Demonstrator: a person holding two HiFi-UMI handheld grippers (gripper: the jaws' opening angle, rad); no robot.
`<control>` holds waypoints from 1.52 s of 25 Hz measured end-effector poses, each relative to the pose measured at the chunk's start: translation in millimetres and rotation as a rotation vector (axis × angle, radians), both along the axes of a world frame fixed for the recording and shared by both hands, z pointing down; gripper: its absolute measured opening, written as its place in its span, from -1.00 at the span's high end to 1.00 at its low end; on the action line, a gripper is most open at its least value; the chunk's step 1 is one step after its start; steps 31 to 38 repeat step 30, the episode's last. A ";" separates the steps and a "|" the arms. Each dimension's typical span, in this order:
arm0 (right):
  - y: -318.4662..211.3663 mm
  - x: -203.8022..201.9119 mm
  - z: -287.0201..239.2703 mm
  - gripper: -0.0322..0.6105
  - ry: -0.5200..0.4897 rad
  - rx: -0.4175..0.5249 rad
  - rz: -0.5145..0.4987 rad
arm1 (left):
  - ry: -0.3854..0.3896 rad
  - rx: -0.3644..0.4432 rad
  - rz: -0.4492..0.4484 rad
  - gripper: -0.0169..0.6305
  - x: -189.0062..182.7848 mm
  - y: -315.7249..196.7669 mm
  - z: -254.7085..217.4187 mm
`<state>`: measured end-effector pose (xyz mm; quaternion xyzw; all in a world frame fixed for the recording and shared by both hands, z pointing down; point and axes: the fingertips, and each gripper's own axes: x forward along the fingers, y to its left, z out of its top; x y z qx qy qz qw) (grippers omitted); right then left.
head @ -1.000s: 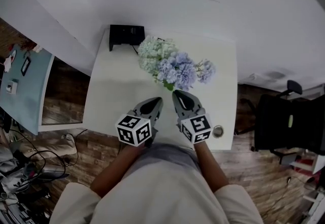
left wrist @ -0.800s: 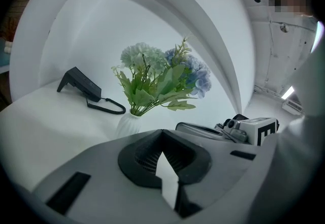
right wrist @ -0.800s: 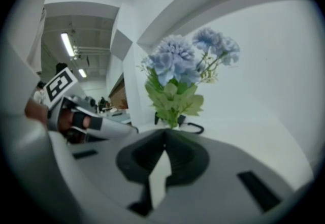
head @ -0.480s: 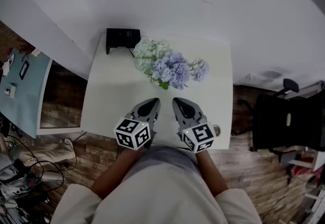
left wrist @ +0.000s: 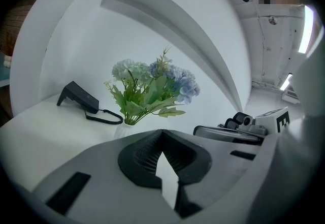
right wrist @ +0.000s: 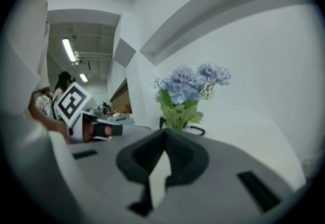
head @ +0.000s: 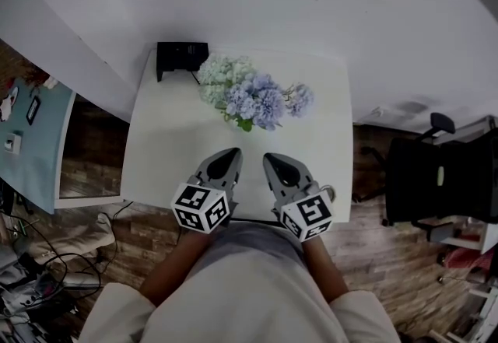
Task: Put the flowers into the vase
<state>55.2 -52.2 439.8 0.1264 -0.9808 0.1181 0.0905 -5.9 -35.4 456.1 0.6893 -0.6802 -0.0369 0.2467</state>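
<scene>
Flowers [head: 253,96] are showing lavender-blue and pale greenish-white heads over green leaves. Vase [left wrist: 123,129] is showing white, as is the table [head: 167,155]. Corded device [head: 180,58] is reading black. Left gripper [head: 231,155] and right gripper [head: 271,159] are presenting grey bodies, each carrying black-and-white square markers.

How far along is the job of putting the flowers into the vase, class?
Done: the blue and white flowers stand in the white vase on the table. In hand: nothing; the left claw and right claw are shut and empty, near the table's front edge, apart from the flowers. Remaining: apparently nothing, as no loose stems show.
</scene>
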 end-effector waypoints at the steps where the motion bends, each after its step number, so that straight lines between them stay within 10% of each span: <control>1: 0.9 1.0 -0.3 0.83 -0.002 0.002 0.001 | -0.004 0.001 0.000 0.88 1.2 1.1 -0.4; 38: 0.8 3.2 9.4 0.83 0.014 -0.014 0.031 | 0.026 -0.019 -0.004 0.88 -2.5 9.8 9.2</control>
